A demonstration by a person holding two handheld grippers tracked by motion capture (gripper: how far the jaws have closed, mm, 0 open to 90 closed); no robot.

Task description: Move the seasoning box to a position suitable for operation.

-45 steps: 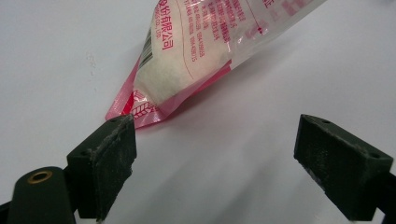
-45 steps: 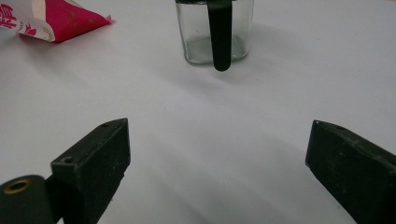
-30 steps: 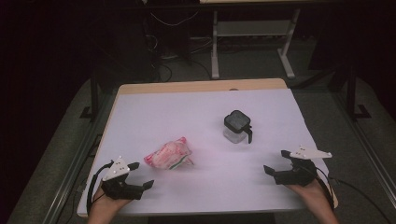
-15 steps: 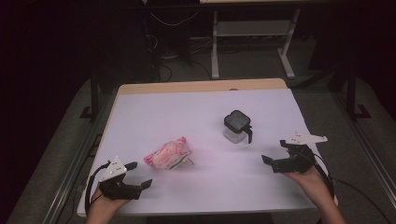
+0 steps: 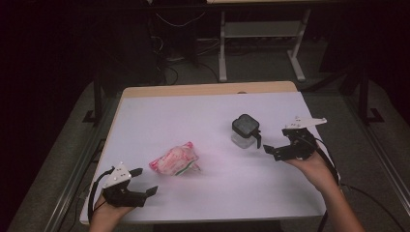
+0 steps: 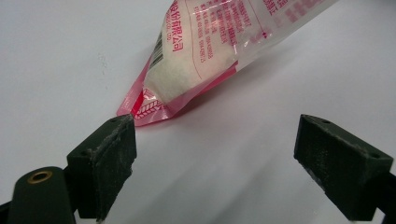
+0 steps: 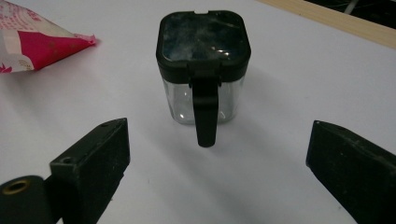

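Two grippers, both w/ jaws wide open, holding nothing: left gripper [image 5: 140, 187] faces the pink bag [image 5: 174, 159] mid-tabletop [image 5: 193, 111], right gripper [image 5: 276, 149] lines up on the jar [image 5: 244, 131], prob to grab its handle.

Pink packet [image 6: 201, 56] just beyond wide-spread left tool [image 6: 215, 158]
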